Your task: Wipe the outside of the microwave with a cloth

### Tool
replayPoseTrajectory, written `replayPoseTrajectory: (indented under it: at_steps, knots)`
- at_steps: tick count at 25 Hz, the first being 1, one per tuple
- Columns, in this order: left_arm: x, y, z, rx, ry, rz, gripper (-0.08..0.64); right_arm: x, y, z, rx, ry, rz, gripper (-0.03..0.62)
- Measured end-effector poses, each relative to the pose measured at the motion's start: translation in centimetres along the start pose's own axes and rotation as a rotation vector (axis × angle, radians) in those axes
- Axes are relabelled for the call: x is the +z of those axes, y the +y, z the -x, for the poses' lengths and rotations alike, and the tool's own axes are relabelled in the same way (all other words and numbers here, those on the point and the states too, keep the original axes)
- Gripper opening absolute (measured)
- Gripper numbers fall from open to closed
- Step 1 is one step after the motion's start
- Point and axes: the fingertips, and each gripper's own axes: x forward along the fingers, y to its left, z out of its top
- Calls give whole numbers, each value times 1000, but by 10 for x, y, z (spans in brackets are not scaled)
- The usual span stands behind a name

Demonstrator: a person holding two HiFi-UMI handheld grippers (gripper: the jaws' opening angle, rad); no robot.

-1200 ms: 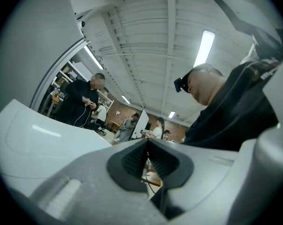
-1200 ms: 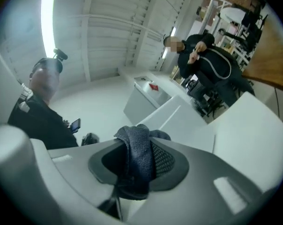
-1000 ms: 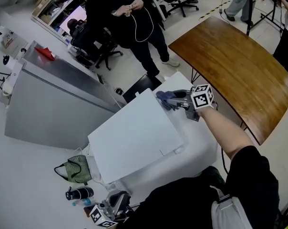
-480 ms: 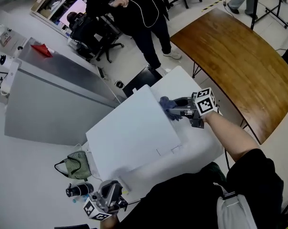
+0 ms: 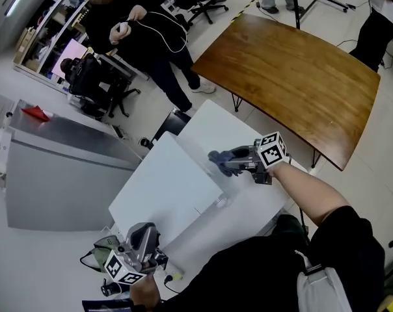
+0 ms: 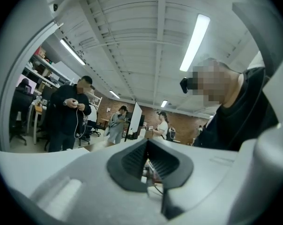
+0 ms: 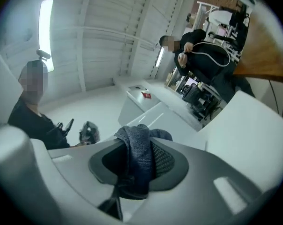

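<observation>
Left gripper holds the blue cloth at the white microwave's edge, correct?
No, the right gripper holds the cloth at the microwave's edge; the right gripper view shows it clamped between the fingers. The left gripper is shut on nothing.

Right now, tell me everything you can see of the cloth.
The cloth is dark blue-grey with a coarse knitted-looking texture. It is bunched into a thick fold and clamped between the jaws of the right gripper, with a rounded wad sticking out past the jaw tips. In the head view it sits at the right edge of the white microwave, by its top. Whether it actually presses on the surface cannot be told.
</observation>
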Motion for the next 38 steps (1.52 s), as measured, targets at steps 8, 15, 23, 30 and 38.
replayPoseTrajectory:
  at_steps: [8, 15, 23, 30, 38]
  knots:
    - [-11, 9, 29, 195, 1, 37, 4, 85, -132, -123, -6, 8, -77, 107]
    - [-14, 14, 52, 271, -1, 51, 4, 58, -138, -139, 58, 46, -198, 97]
    - [-5, 0, 21, 46, -11, 44, 4, -67, 6, -14, 138, 281, -227, 97]
    - [-1, -6, 6, -68, -25, 61, 3, -71, 4, 22, 30, 131, -209, 101]
    - [-4, 13, 39, 169, -40, 71, 4, 47, -157, -89, -82, 91, -126, 103]
